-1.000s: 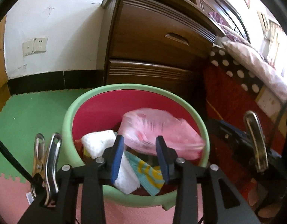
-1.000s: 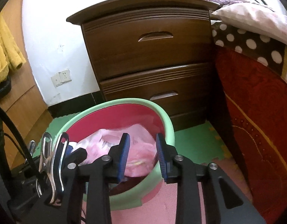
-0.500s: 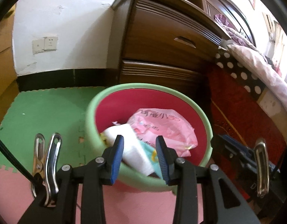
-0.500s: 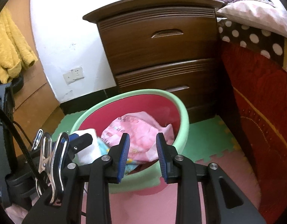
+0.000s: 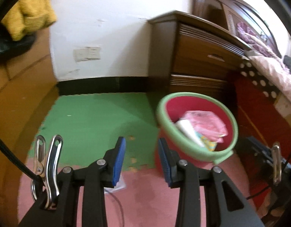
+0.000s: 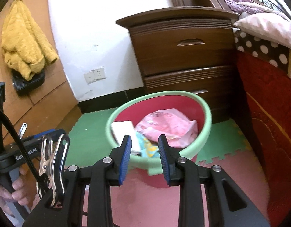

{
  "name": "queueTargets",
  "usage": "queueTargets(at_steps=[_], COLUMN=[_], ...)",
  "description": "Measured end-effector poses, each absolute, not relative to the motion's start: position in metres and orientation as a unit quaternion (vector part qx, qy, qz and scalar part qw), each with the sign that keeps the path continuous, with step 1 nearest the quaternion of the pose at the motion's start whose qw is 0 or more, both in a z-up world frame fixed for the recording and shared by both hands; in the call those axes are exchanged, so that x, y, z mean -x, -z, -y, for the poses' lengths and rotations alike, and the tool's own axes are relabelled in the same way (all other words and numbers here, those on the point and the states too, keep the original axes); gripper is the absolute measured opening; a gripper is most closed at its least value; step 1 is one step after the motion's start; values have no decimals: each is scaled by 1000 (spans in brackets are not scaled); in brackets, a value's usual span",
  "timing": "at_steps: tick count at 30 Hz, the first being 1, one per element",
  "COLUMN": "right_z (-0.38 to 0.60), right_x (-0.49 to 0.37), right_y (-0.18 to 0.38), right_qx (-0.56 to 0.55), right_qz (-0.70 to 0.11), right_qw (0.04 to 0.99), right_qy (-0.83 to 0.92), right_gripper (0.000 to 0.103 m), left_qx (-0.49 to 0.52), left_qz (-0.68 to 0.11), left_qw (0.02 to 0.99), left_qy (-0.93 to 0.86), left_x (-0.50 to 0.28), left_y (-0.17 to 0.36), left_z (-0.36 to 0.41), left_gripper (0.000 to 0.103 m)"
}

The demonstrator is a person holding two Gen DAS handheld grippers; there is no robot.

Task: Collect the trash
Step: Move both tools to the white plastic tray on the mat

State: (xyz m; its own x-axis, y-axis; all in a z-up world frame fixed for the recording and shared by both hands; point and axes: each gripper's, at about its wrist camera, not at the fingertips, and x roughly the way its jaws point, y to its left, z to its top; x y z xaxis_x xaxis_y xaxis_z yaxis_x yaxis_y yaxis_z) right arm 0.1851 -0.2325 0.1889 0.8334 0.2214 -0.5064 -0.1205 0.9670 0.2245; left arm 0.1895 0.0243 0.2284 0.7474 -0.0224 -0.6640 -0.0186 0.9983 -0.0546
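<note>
1. While both grippers hang over the floor mats, neither holds anything: left gripper [image 5: 141, 159] has its blue pads part-open with bare mat in the gap; right gripper [image 6: 145, 158] is likewise part-open and empty.
2. Left wrist view, left to right: yellow cloth [image 5: 28, 9] high on the wooden panel, wall socket [image 5: 87, 54], green mat [image 5: 100, 121], then the bin [image 5: 197, 152] to the right of the fingers, dresser [image 5: 200, 60] behind it, bed [image 5: 268, 70] at far right.
3. Bin: green rim, red inside, standing on the floor in front of the dresser.
4. Trash is in the bin: white pack [image 6: 122, 130] at left, pink bag [image 6: 166, 124] at right, a blue-yellow wrapper [image 6: 148, 147] between them near the front rim.
5. Right wrist view: a hand [image 6: 11, 191] at lower left grips the left gripper's handle; bin sits just beyond the right fingertips.
</note>
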Motion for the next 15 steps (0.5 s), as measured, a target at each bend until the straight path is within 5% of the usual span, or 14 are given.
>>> queueTargets(at_steps=[15], right_z=[152], right_x=[-177], right_y=[-174], right_qx=[-69], right_qz=[-294], right_qw=[941], right_qy=[-152], right_gripper=[30], left_qx=[0], left_qz=[-377], left_qw=[902], left_qy=[-210], left_x=[-157], left_y=[-217], left_z=[-185], left_gripper=[37])
